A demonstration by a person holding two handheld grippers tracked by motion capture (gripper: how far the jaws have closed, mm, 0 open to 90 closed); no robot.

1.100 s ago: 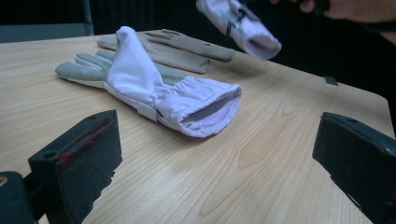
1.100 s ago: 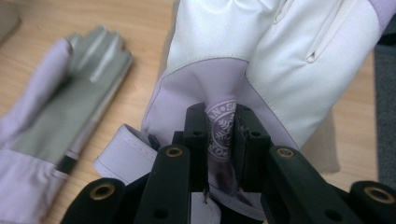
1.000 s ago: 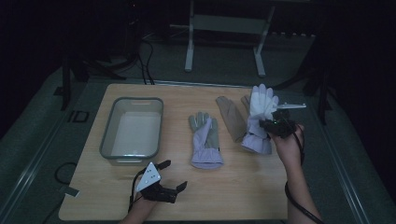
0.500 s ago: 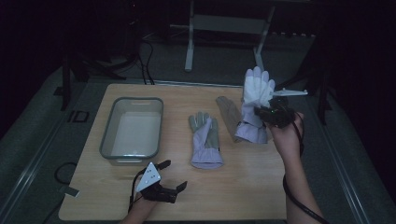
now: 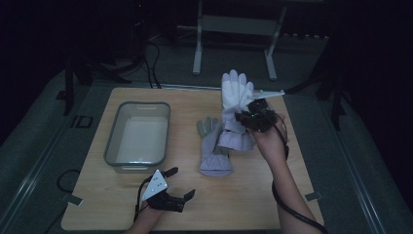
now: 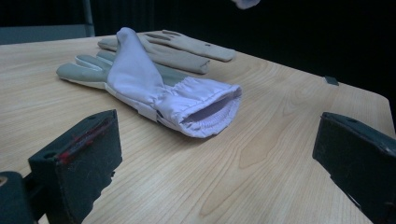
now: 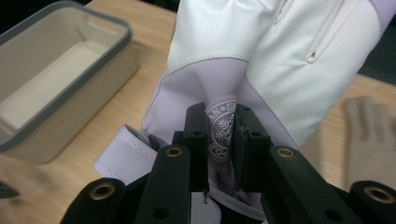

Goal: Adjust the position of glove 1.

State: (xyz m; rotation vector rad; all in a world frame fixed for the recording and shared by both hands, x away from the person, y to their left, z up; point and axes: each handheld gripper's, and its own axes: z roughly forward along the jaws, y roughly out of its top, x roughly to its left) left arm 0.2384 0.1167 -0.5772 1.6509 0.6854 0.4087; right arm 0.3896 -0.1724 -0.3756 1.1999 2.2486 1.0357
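The white and lilac leather glove [image 5: 236,105] hangs in the air above the far right part of the light wooden desk [image 5: 253,195], its fingers pointing up and away from the person, its cuff drooping toward the desk. The right gripper [image 5: 251,118] has its jaws clenched on a fold of the glove's lilac palm side, just by a round printed badge, as the right gripper view shows [image 7: 223,135]. The glove's lower edge hangs over a grey and lilac glove [image 5: 213,146] that lies flat near the middle of the desk, cuff toward the person. In the left gripper view this second glove [image 6: 154,88] lies with its open elastic cuff facing the camera, and a beige knitted glove [image 6: 187,46] lies just behind it.

The left gripper [image 5: 171,190] sits low at the near edge of the desk, its jaws released and wide apart, with nothing between them. A grey-rimmed translucent rectangular plastic tub [image 5: 119,127] stands on the left half of the desk, well apart from the 3 gloves.
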